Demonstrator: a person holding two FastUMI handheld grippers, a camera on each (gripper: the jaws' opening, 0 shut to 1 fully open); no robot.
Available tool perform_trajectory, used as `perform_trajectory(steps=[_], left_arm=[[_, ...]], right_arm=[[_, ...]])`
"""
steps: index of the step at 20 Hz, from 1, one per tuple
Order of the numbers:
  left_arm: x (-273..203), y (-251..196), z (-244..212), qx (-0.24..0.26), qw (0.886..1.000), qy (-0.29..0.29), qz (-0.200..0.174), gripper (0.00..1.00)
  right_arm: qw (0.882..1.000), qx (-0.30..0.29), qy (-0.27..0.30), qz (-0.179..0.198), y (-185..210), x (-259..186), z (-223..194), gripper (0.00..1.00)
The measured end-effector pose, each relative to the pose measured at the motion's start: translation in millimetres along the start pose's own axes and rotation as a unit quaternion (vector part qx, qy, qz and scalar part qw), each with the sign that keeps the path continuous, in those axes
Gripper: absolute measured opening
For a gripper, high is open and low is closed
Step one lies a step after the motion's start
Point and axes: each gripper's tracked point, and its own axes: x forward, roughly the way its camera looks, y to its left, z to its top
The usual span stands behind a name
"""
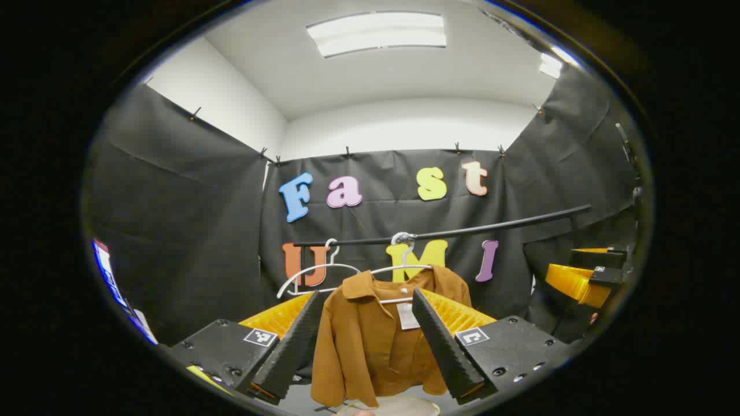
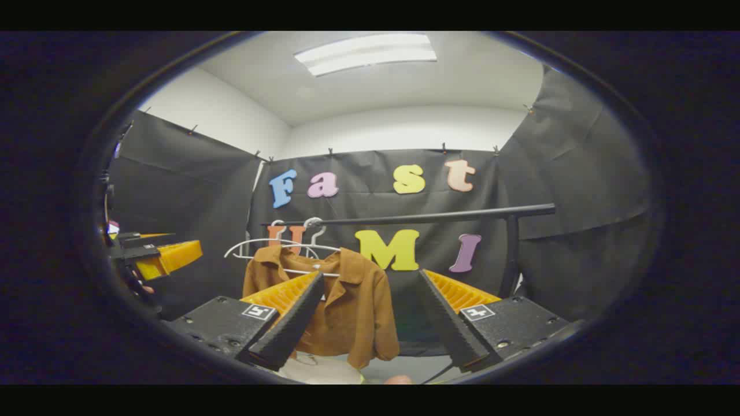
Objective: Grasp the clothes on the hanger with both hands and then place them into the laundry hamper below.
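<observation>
Brown jacket (image 1: 370, 341) hangs on white hanger (image 1: 324, 274) from black rail (image 1: 462, 231). Left gripper (image 1: 370, 341) and right gripper (image 2: 364, 326) both spread wide, grasping nothing, short of jacket.

Left gripper view: camera rides the left gripper (image 1: 370, 341), faces the back wall, tilted slightly up so the ceiling light (image 1: 377, 33) is in frame. Brown jacket (image 1: 376, 341) sits dead ahead, between its own fingers, near. Right gripper (image 1: 584, 277) shows right of the jacket.

Right gripper view: rides the right gripper (image 2: 370, 323), same heading, set further right: jacket (image 2: 341, 306) falls left of centre, left gripper (image 2: 156, 257) left of it.

Shared: jacket, white hangers (image 2: 272, 248), black rail (image 2: 416, 218), ceiling light.
</observation>
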Motion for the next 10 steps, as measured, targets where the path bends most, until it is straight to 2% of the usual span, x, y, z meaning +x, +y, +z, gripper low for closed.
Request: perform_trajectory(steps=[6, 10], left_arm=[[7.1, 0.5, -1.1, 0.02, 0.999, 0.002, 0.03, 1.0], [17.4, 12.1, -2.6, 0.013, 0.999, 0.002, 0.036, 1.0]], right_arm=[[0.999, 0.011, 0.02, 0.023, -13.5, 26.1, -15.9, 1.0], [0.999, 0.006, 0.028, 0.019, -9.3, 31.4, -17.6, 1.0]])
